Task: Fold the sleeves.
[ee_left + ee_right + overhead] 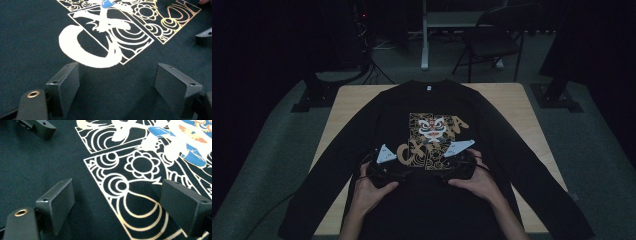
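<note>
A black long-sleeved shirt (pixel 422 200) lies flat and face up on the wooden table (pixel 522 107), its gold and white print (pixel 434 137) in the middle of the chest. My left gripper (pixel 116 75) rests low over the cloth at the print's lower left, jaws wide apart with only fabric (pixel 30 37) and the white letter (pixel 75 47) under them. My right gripper (pixel 117 200) stands open over the print's gold swirls (pixel 120 185). In the high view both hands hold the left gripper (pixel 387 167) and the right gripper (pixel 459 160) close together over the shirt's middle.
A dark folding chair (pixel 492 42) and a white table leg (pixel 425 35) stand on the floor beyond the table. Black stand bases (pixel 314 92) sit at the far corners. The shirt's sleeves (pixel 552 200) run out past the table's near edges.
</note>
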A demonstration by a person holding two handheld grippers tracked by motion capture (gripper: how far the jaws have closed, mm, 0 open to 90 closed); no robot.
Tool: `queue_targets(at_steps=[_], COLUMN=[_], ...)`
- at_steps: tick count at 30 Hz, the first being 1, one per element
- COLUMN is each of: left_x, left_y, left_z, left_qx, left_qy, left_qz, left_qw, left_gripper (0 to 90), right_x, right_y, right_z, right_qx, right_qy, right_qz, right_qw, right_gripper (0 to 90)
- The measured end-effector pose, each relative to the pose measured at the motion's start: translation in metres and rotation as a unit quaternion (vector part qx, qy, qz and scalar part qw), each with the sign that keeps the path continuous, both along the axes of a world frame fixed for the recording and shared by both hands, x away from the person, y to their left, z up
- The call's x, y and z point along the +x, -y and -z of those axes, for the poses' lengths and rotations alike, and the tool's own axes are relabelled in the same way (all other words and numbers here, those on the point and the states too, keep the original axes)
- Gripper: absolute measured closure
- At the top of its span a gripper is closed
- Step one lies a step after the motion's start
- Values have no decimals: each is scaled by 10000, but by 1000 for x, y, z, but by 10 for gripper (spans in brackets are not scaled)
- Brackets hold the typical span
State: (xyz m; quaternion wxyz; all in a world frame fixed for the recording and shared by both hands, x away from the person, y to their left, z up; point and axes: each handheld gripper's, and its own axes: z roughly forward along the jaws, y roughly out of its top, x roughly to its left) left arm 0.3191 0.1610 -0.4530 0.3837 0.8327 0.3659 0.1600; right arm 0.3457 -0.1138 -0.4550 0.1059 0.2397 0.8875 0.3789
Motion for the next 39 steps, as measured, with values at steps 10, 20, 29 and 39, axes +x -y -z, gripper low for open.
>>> queue_targets(at_steps=[10,20,29,39], left_x=[3,4,4,4], left_y=[-2,-3,-3,-3], left_z=[0,0,0,0], left_qx=[-113,-147,-175,-168], left_qy=[-158,-171,-181,-182], left_qz=[5,13,0,2], left_qw=[9998,9997,9997,9997], left_gripper=[102,102,102,102], right_x=[-3,-5,0,4], right_y=[-2,-4,4,18], right_z=[-1,-7,-14,-26], right_qx=[-55,-50,-75,17], right_qy=[145,276,251,373], right_qz=[11,77,260,407], right_qw=[9999,9996,9993,9985], right_gripper=[113,113,114,114])
